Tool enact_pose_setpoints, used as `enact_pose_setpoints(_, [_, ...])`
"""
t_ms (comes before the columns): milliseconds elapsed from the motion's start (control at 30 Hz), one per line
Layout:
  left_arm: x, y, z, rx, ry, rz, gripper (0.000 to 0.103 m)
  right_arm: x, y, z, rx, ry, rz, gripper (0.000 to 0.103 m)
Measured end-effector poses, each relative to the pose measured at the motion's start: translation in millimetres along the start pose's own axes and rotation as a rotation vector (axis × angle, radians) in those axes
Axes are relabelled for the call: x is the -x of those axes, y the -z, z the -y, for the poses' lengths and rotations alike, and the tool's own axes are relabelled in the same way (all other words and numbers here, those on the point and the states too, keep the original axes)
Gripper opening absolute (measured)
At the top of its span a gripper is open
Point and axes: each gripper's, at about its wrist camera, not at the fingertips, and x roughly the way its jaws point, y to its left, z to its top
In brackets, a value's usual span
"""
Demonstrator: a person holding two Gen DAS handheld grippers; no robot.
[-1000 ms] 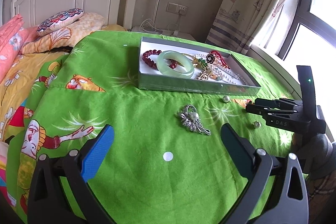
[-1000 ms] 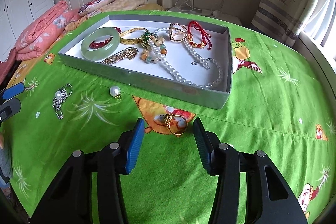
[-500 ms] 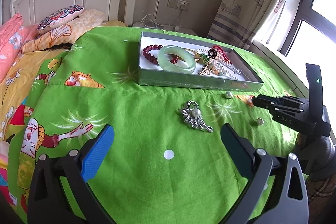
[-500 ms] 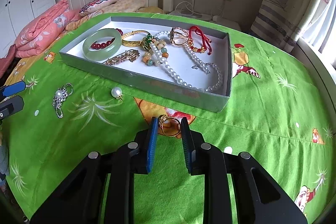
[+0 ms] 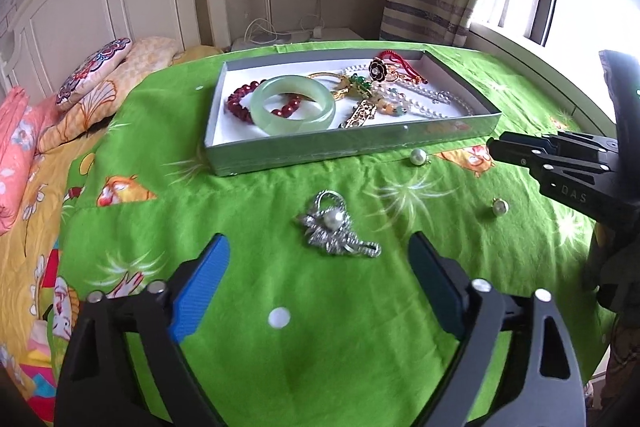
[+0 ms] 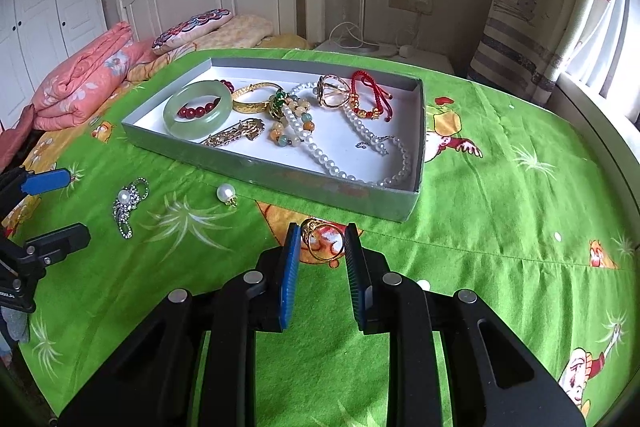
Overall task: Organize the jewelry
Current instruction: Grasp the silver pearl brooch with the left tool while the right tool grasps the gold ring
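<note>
A silver brooch point(image 5: 338, 227) with a pearl lies on the green cloth, between and just ahead of the tips of my left gripper point(image 5: 318, 247). Its jaws are closing, and the pads do not touch the brooch. My right gripper point(image 6: 322, 239) is shut on a gold ring point(image 6: 322, 245) just in front of the grey tray point(image 6: 280, 179). The tray point(image 5: 352, 147) holds a jade bangle point(image 5: 294, 105), red beads, a pearl necklace point(image 6: 320, 151) and gold pieces. The brooch point(image 6: 128, 203) also shows in the right wrist view, beside my left gripper point(image 6: 74, 205).
A loose pearl pendant point(image 5: 418, 157) lies by the tray's front wall, and a second one point(image 5: 500, 207) lies below my right gripper point(image 5: 496, 149). Pillows point(image 6: 192, 27) and a folded pink quilt point(image 6: 84, 79) lie at the back left. Open green cloth point(image 6: 520, 227) stretches to the right of the tray.
My left gripper has moved forward to the brooch and its jaws have narrowed. My right jaws, wide around the ring a second ago, have closed on it.
</note>
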Motion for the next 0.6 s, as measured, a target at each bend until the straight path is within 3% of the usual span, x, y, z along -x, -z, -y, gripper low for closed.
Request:
enact_pose_setpoints(167, [-24.4, -12.3, 6.2, -0.012, -0.018, -0.062, 0.067, 2.6, 0.1, 4.1, -0.021, -0.014, 0.010, 0.023])
enact_pose_setpoints(433, [-41.4, -15.6, 10.1, -0.020, -0.039, -0.105, 0.064, 3.6, -0.1, 5.0, -0.026, -0.025, 0.017, 0.023])
enact_pose_setpoints(567, [-39.7, -14.9, 12.4, -0.042, -0.004, -0.091, 0.038, 4.9, 0.5, 6.3, -0.036, -0.030, 0.023, 0.023])
enact_pose_setpoints(600, [-39.2, -14.0, 13.8, -0.045, -0.008, -0.089, 0.038, 5.0, 0.6, 7.0, -0.039, -0.032, 0.024, 0.023])
